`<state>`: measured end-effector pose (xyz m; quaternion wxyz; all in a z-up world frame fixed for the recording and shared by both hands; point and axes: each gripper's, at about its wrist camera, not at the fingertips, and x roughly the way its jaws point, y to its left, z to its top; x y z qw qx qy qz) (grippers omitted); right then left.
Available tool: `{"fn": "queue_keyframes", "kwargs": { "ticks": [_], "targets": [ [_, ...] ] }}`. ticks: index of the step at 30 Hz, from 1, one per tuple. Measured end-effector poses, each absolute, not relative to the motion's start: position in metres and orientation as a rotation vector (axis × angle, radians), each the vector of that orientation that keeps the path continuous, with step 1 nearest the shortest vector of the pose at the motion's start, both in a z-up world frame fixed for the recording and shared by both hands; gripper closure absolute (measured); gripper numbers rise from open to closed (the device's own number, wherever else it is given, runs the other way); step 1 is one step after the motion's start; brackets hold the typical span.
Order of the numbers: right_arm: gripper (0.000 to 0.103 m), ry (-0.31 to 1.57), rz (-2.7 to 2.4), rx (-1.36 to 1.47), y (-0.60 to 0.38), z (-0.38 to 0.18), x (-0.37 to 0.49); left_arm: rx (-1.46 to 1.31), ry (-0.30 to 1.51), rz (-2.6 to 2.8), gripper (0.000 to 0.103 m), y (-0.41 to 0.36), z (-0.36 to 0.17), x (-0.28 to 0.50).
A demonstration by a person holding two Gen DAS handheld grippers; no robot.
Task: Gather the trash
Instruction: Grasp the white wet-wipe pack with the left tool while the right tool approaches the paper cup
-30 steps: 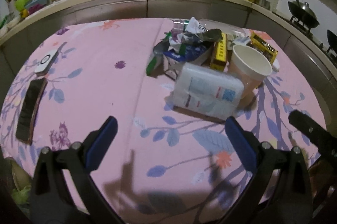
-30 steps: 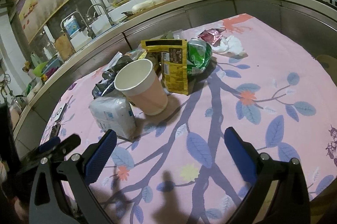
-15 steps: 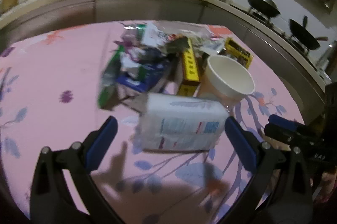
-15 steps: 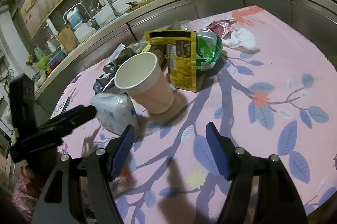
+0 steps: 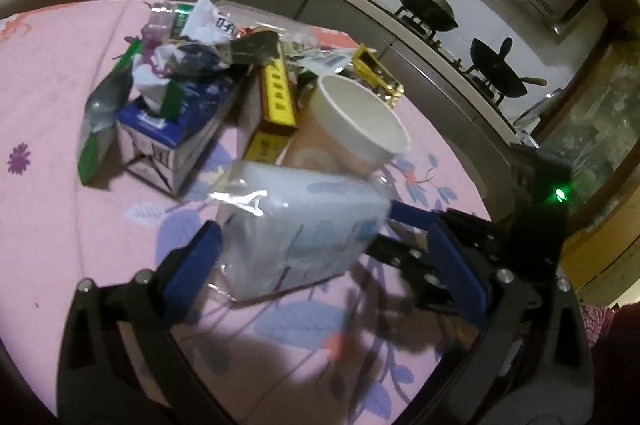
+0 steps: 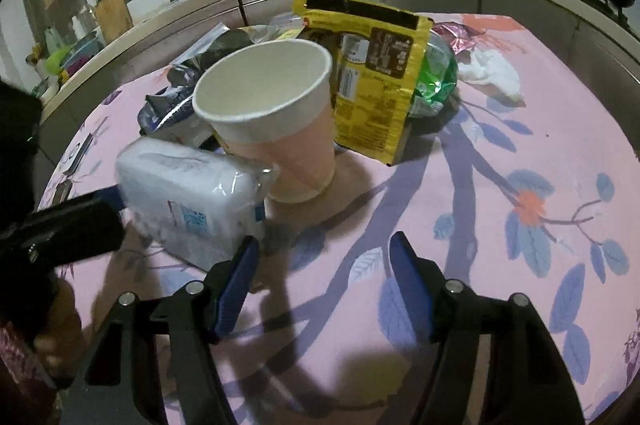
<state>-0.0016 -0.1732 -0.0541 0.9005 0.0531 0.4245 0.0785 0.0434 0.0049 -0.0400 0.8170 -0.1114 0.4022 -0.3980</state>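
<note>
Kitchen counters curve behind a table with a pink flowered cloth (image 6: 500, 129). At frame centre lies a trash pile: yellow bag (image 6: 372, 81), milk carton (image 5: 168, 141), paper cup (image 6: 272, 113), tissue pack (image 5: 304, 221). In the left view, the left gripper (image 5: 326, 253) stands wide with the pack between its fingers, contact unclear. The right gripper (image 6: 324, 265) has just narrowed and is empty, low in its frame.

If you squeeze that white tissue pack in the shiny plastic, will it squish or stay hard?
The tissue pack would probably squish: it looks soft, with rounded corners. Its wrapper is glossy and crinkled, so the left gripper straddling it may slip a bit. It likely weighs little for its size, so it should lift easily.
</note>
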Motion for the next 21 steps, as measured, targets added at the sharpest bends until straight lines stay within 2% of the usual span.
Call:
{"fn": "queue_keyframes", "kwargs": {
  "ticks": [6, 7, 8, 11, 14, 16, 19, 20, 21],
  "targets": [
    [0.037, 0.873, 0.139, 0.136, -0.186, -0.057, -0.002, -0.158, 0.860, -0.846, 0.005, -0.003, -0.046, 0.044],
    [0.037, 0.868, 0.137, 0.125, -0.186, -0.057, -0.002, -0.162, 0.870, -0.858, 0.008, -0.004, -0.046, 0.047],
    [0.037, 0.864, 0.136, 0.120, -0.186, -0.057, -0.003, -0.169, 0.878, -0.880, 0.019, -0.004, -0.047, 0.046],
    [0.037, 0.851, 0.111, 0.129, -0.193, -0.056, -0.002, -0.123, 0.850, -0.940, 0.030, -0.015, -0.044, 0.039],
    [0.037, 0.835, 0.103, 0.173, -0.206, -0.052, -0.004, -0.080, 0.822, -0.946, 0.031, -0.019, -0.043, 0.033],
    [0.037, 0.836, 0.113, 0.186, -0.207, -0.051, -0.004, -0.044, 0.836, -0.937, 0.035, -0.026, -0.048, 0.035],
    [0.037, 0.834, 0.128, 0.184, -0.207, -0.047, -0.004, -0.012, 0.867, -0.937, 0.066, -0.032, -0.058, 0.038],
    [0.037, 0.821, 0.123, 0.196, -0.212, -0.044, -0.005, -0.022, 0.866, -0.948, 0.073, -0.028, -0.058, 0.037],
    [0.037, 0.810, 0.119, 0.212, -0.217, -0.039, -0.007, -0.022, 0.853, -0.934, 0.073, -0.025, -0.056, 0.035]
  ]
}}
